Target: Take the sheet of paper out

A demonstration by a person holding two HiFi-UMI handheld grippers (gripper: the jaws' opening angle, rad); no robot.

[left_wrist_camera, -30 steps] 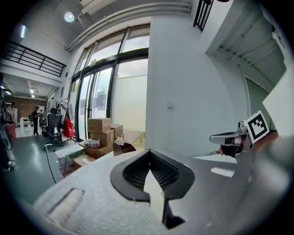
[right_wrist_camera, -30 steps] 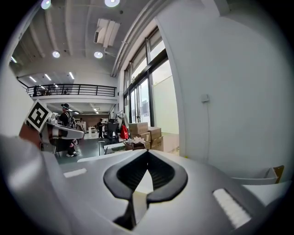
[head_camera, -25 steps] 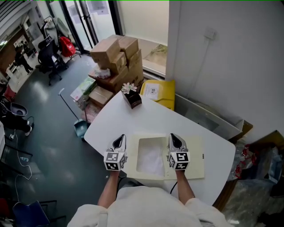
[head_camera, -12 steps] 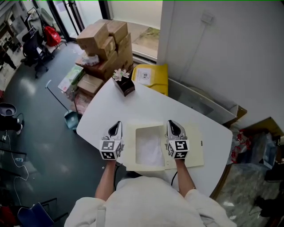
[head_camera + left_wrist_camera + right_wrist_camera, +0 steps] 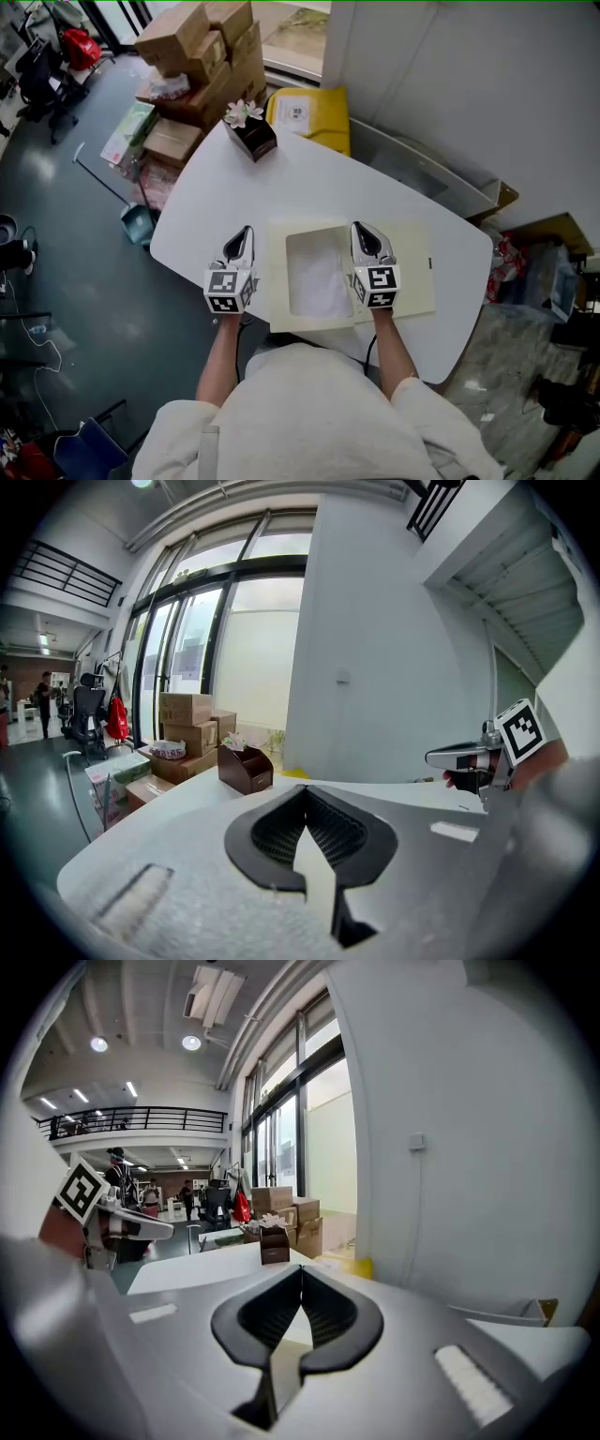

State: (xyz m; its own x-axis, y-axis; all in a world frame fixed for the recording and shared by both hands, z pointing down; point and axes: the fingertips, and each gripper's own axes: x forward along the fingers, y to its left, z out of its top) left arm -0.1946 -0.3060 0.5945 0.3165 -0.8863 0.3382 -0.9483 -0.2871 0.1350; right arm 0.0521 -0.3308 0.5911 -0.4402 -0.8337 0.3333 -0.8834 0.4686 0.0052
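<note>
Both grippers have sunk slightly toward the one white table point(image 5: 281, 178). The left gripper point(image 5: 242, 236) and right gripper point(image 5: 364, 234) each have their jaws pressed together, holding nothing. One sheet of paper point(image 5: 319, 281) lies between the two grippers' fingers, inside the window of one cream folder point(image 5: 412, 272).

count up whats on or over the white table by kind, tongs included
tongs, left tongs and right tongs: 2
cream folder: 1
sheet of paper, white, showing in the folder's window: 1
brown box with flowers: 1
total: 5
</note>
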